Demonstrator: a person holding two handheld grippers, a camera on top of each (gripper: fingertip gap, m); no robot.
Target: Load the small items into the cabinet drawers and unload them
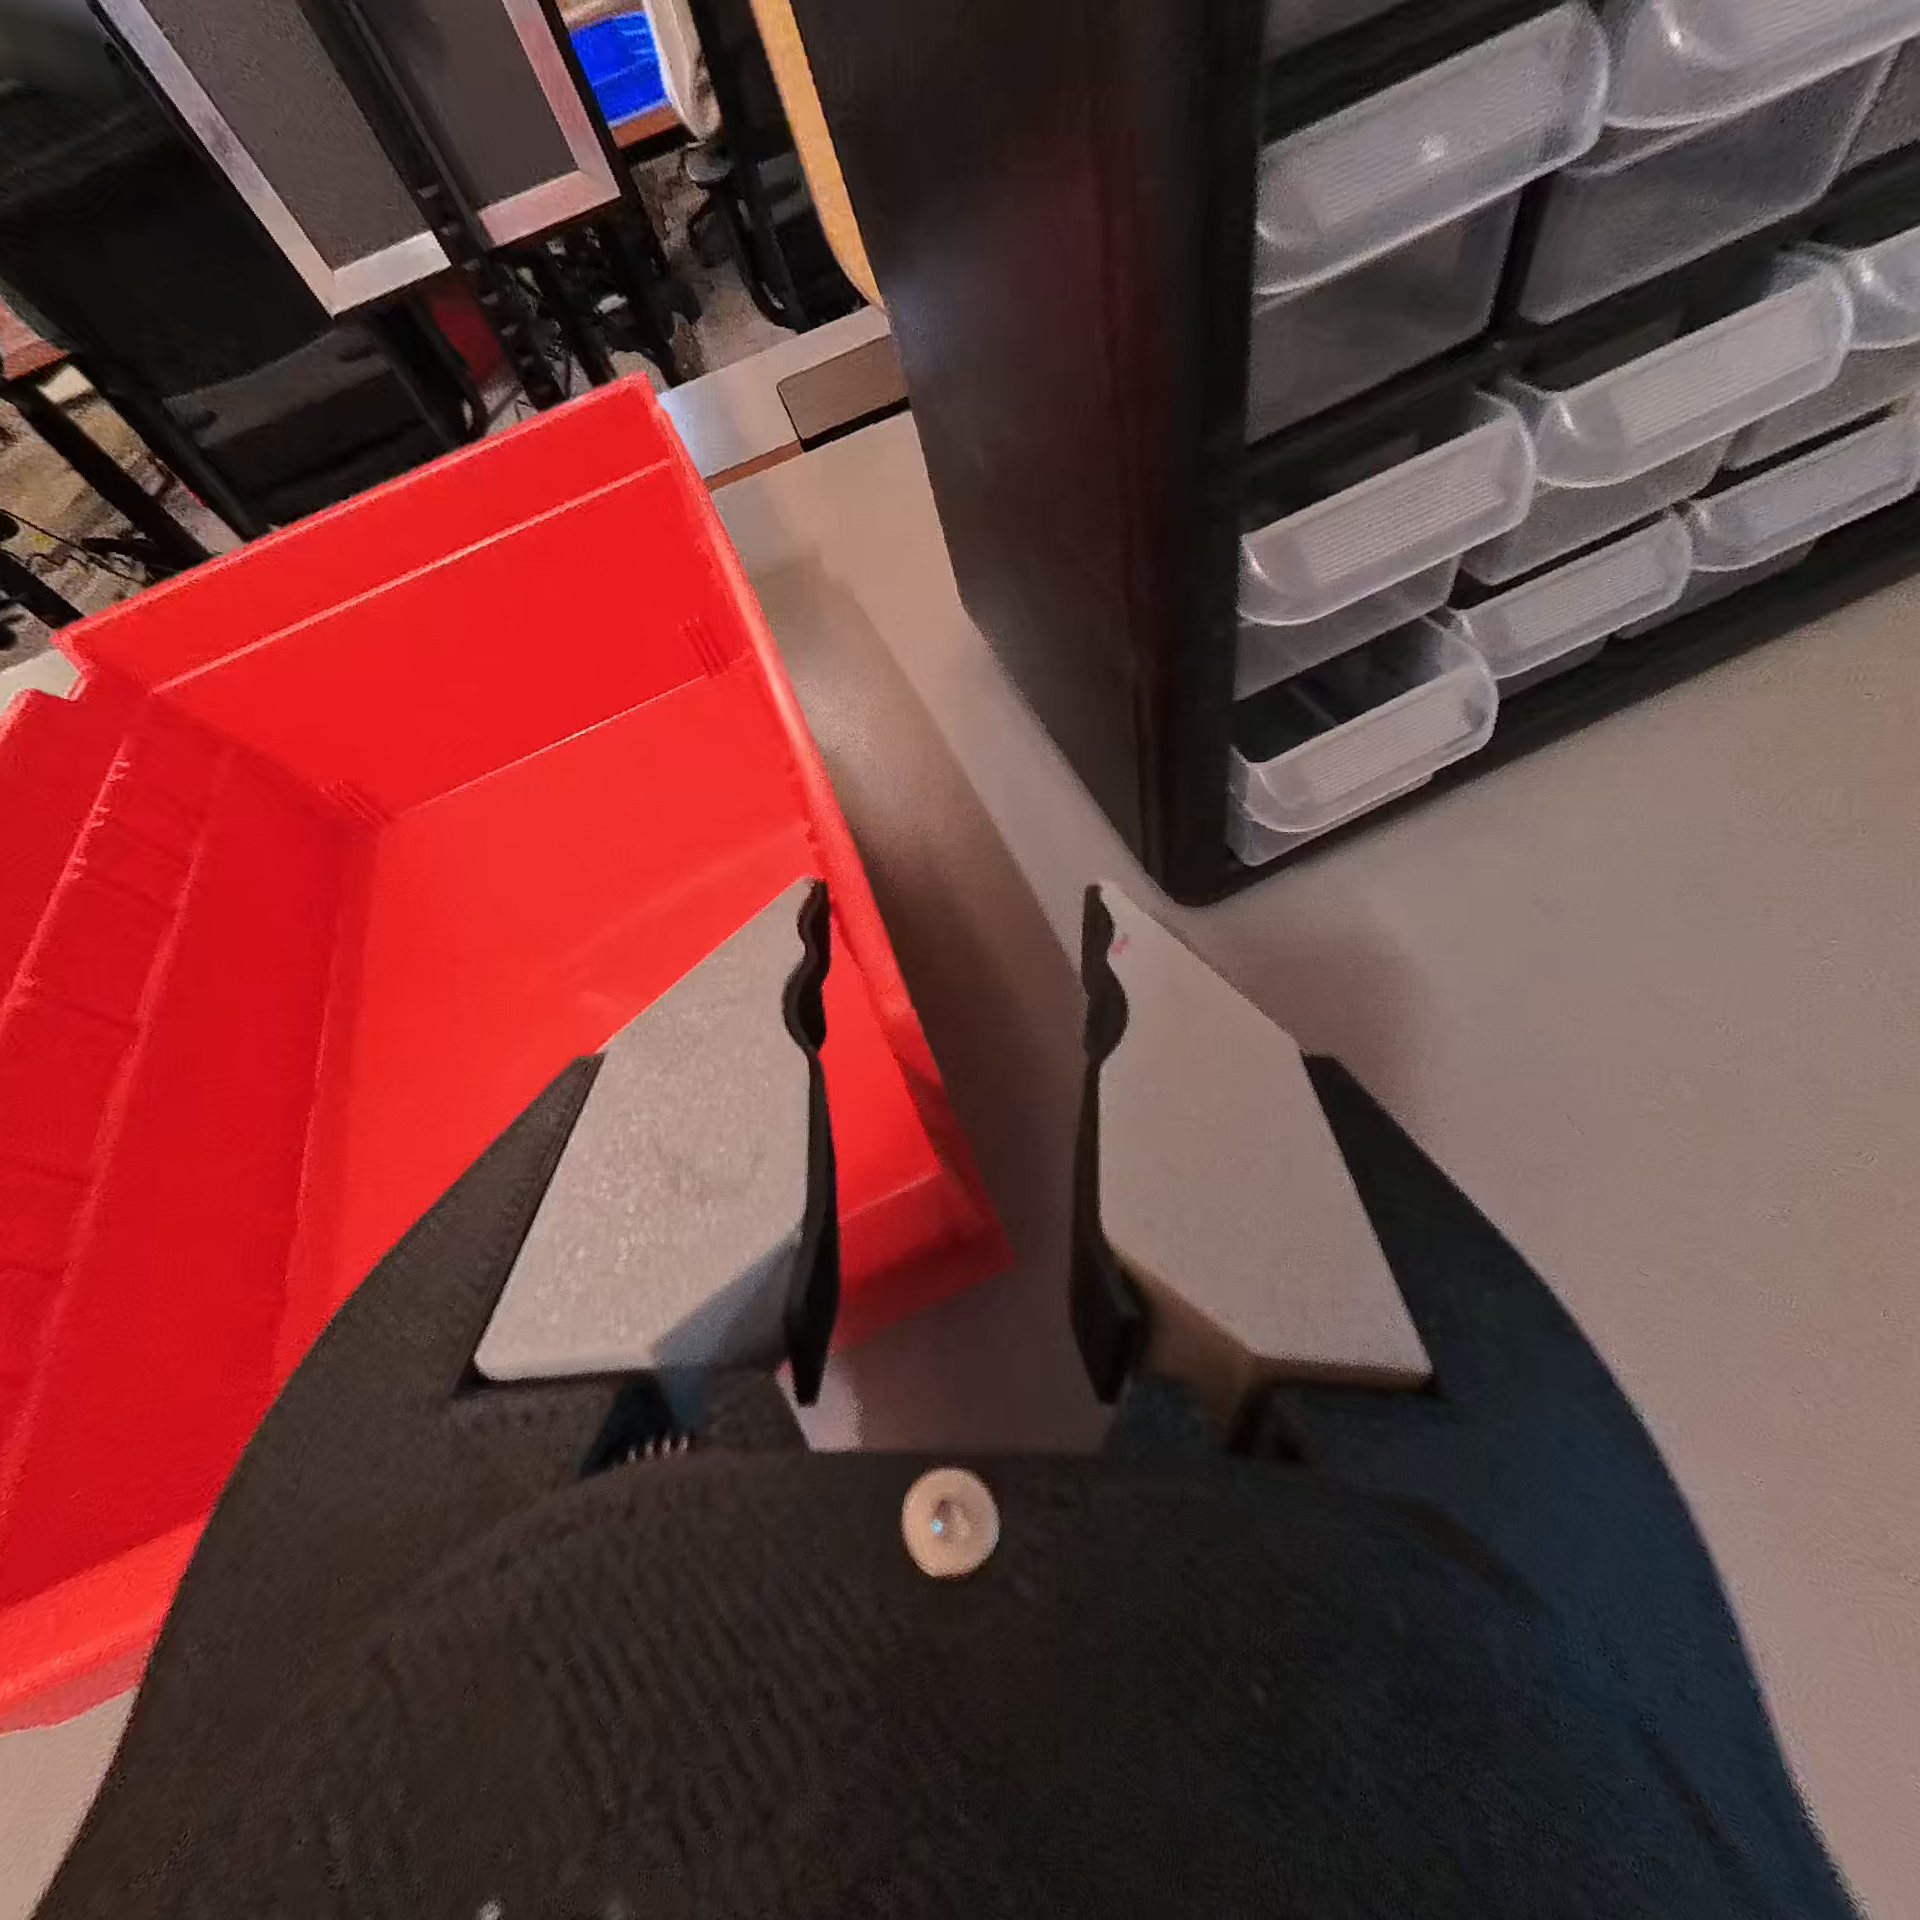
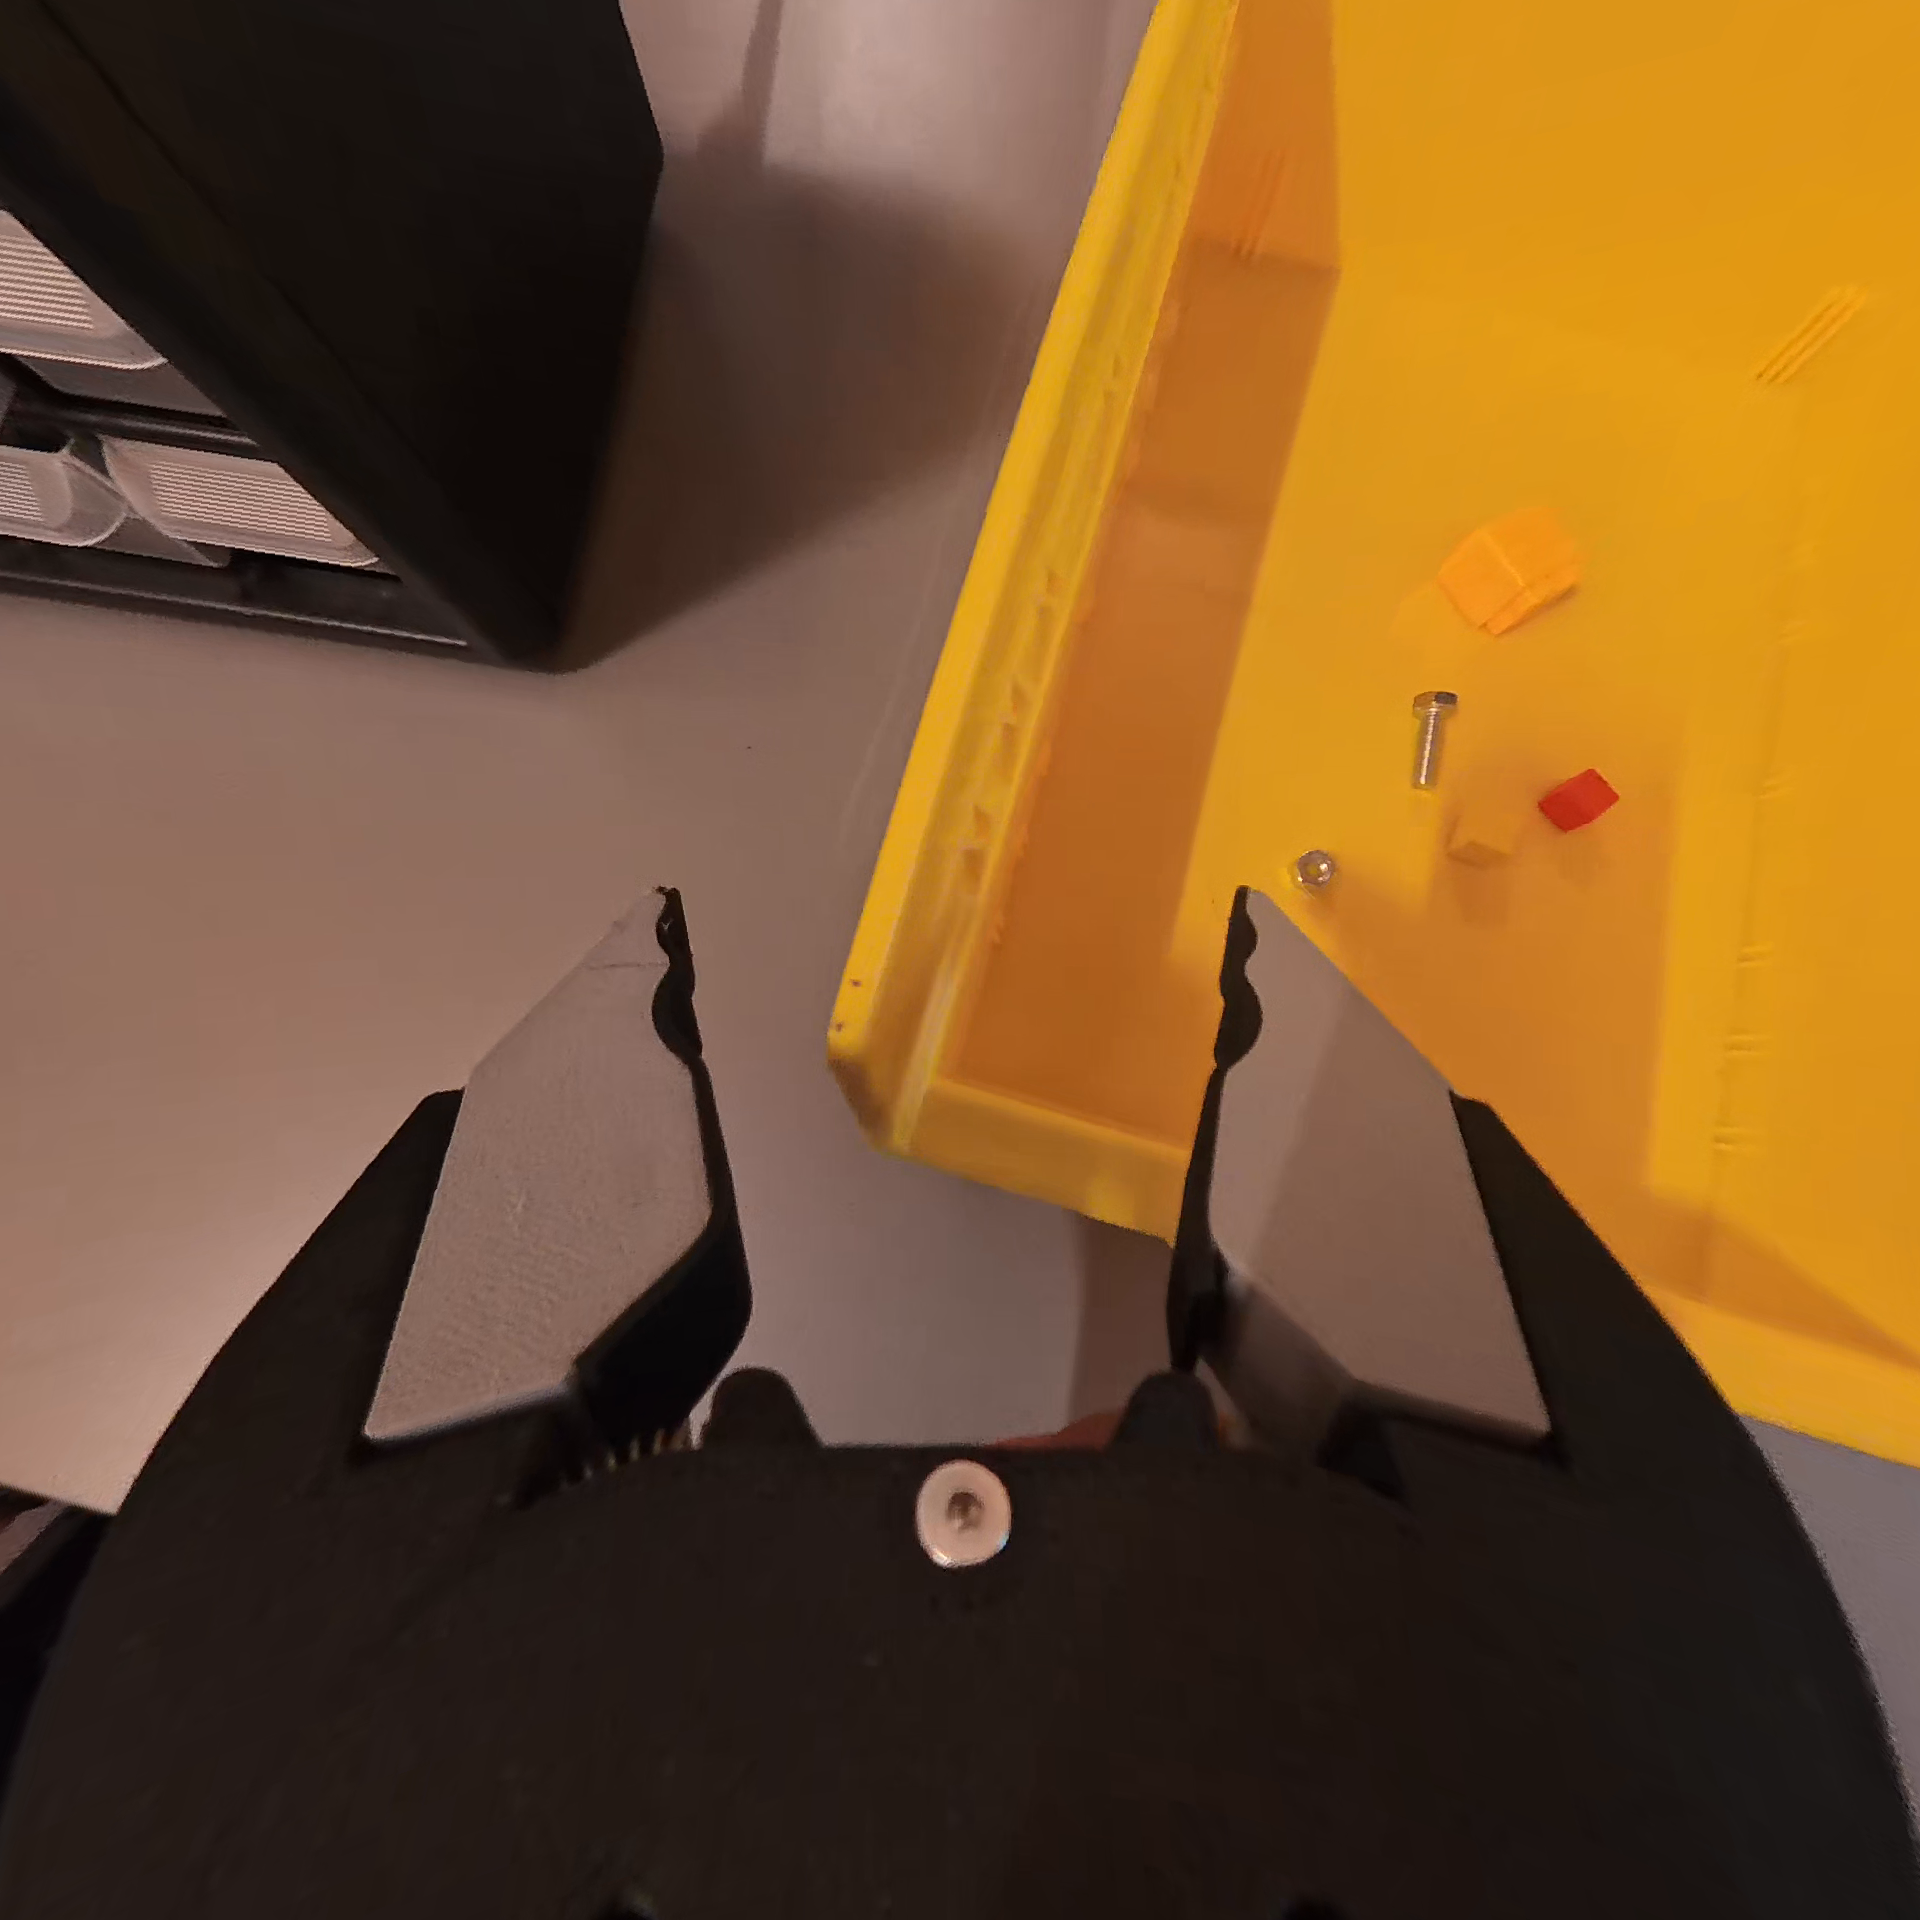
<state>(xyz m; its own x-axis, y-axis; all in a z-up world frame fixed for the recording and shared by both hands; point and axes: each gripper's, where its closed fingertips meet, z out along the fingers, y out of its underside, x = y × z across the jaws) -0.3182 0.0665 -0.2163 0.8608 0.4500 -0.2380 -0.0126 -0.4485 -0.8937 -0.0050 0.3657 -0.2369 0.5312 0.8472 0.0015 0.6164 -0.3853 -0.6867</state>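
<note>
Five small items sit loose on the floor of the yellow bin (image 2: 1558, 312), all at about 1–2 o'clock from the right gripper (image 2: 956, 914): an orange block (image 2: 1507, 571), a steel bolt (image 2: 1431, 738), a red cube (image 2: 1577, 798), a pale yellow cube (image 2: 1481, 836) and a small nut (image 2: 1313, 868) just beside the right fingertip. Right jaws stand wide open with nothing between them but bench (image 2: 312, 831) and the bin's near corner, which they straddle without touching. Left gripper (image 1: 956, 914) is also open and holds nothing; it hangs over the gap between the red bin (image 1: 416, 831) at 10 o'clock and the drawer cabinet (image 1: 1039, 520) at 1 o'clock. As far as the left view shows, the red bin has no items in it. Clear drawers (image 1: 1382, 727) visible in the cabinet look pushed in or nearly so; blur makes it hard to tell whether any has contents, none obvious. My read: loading has not started or is at its very beginning, with no item picked and no drawer pulled out. Left to do: open a drawer, pick each item from the yellow bin, drop it in, close up, then the whole unload pass, probably to the red bin. Nut and bolt will be the fiddly picks since they lie flat and low.
</note>
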